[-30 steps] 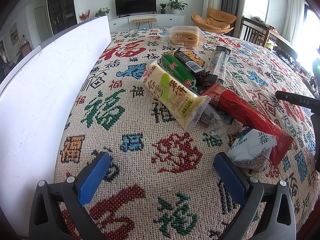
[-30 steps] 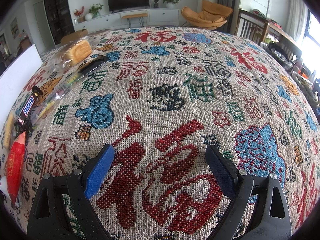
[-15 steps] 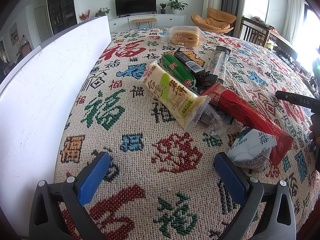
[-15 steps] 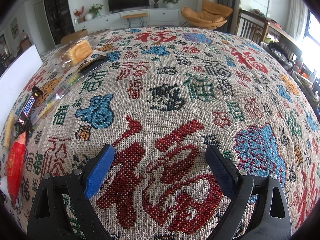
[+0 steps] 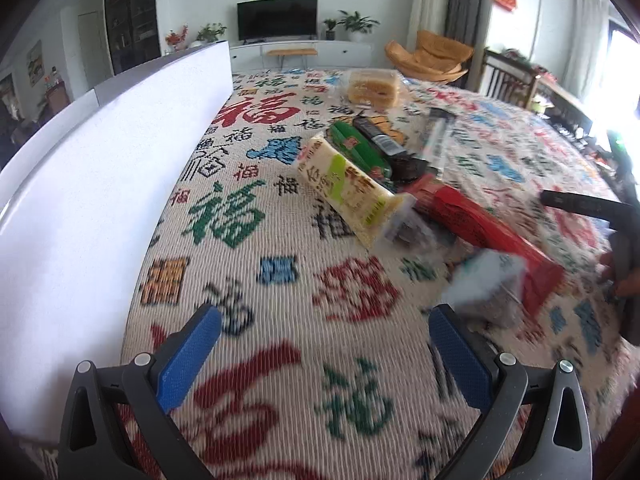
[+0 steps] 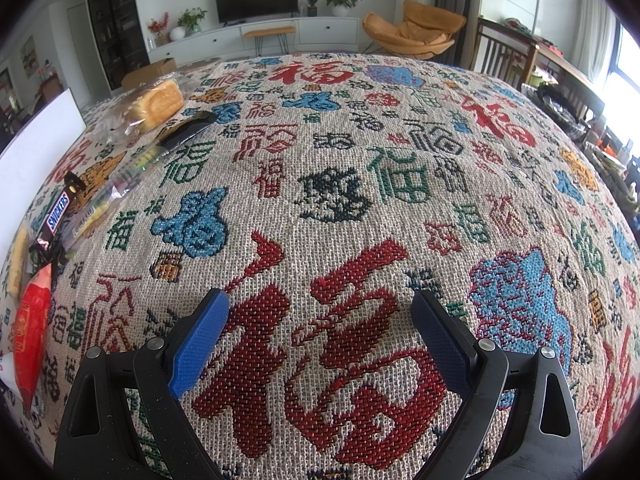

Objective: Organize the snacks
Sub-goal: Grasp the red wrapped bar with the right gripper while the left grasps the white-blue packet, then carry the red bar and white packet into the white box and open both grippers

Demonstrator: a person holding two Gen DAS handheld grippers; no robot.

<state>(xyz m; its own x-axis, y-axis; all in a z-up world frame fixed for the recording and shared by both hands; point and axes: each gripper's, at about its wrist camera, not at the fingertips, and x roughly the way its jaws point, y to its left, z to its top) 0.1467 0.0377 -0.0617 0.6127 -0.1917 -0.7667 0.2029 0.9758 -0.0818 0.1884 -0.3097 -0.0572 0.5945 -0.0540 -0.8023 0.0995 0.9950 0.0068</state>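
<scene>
A living room lies behind, with a dark television [image 5: 277, 18] on a white cabinet and an orange chair [image 6: 414, 26] near the window, and up front a table covered in a woven cloth [image 5: 280, 320] full of red, green and blue characters. The left gripper [image 5: 324, 342] hangs above that cloth, its blue-padded fingers [image 5: 188, 356] spread wide with nothing between them. Just ahead of its right finger sits a small white packet [image 5: 486, 280], blurred, touching the near end of a long red packet [image 5: 488, 228]. Beyond that lies a pale yellow packet with green print [image 5: 348, 188], then a green packet [image 5: 358, 150] and a dark bar [image 5: 380, 140] side by side, with a clear tube-shaped packet [image 5: 438, 136] to the right. Furthest back rests bagged sponge cake [image 5: 374, 88]. A tall white board [image 5: 100, 184] stands along the left side of the table. Over to the right gripper [image 6: 320, 334]: fingers [image 6: 198, 338] equally wide, empty, over a big red character. Its snacks are well off to the left: the cake [image 6: 158, 102], a Snickers bar [image 6: 56, 216], the clear packet [image 6: 116, 188] and the red one [image 6: 30, 332] at the frame's edge. In the left view, the right gripper's black body [image 5: 588, 208] shows at the far right.
</scene>
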